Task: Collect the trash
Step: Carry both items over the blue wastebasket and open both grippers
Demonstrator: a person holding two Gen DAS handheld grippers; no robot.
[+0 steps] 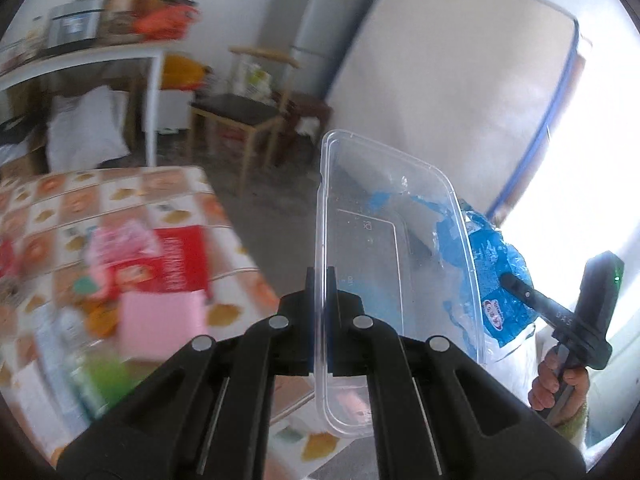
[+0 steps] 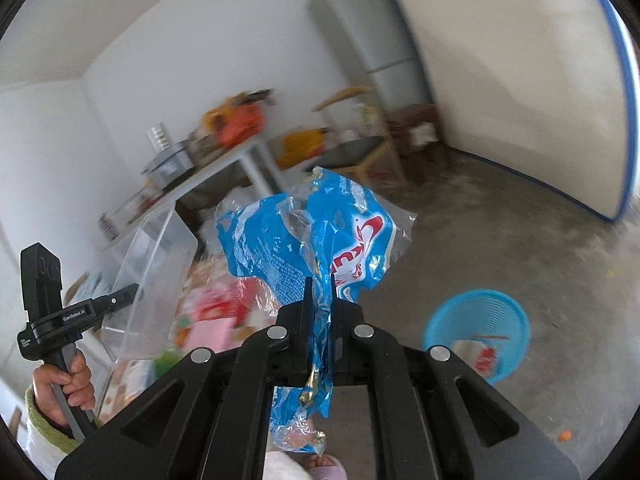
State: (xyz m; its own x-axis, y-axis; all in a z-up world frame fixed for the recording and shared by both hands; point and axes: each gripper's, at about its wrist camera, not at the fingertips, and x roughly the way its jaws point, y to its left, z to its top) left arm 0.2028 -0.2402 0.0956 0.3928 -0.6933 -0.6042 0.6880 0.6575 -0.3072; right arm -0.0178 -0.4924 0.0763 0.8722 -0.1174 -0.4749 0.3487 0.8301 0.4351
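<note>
My left gripper [image 1: 320, 276] is shut on the rim of a clear plastic food container [image 1: 384, 240], held up in the air past the table's corner. That container [image 2: 150, 280] and the left gripper [image 2: 128, 292] also show at the left of the right wrist view. My right gripper [image 2: 319, 288] is shut on a crumpled blue plastic wrapper [image 2: 320, 232] with red lettering. The same wrapper [image 1: 496, 276] and right gripper [image 1: 506, 278] appear behind the container in the left wrist view. A blue mesh waste basket [image 2: 478, 332] stands on the floor to the lower right, with some scraps inside.
A table with a patterned cloth [image 1: 188, 200] carries a red packet [image 1: 172, 260], a pink pad [image 1: 160, 320] and other clutter. A white table [image 1: 100, 56], wooden chairs [image 1: 240, 116], a grey fridge [image 1: 316, 12] and a leaning mattress [image 1: 452, 80] stand around the concrete floor [image 2: 520, 240].
</note>
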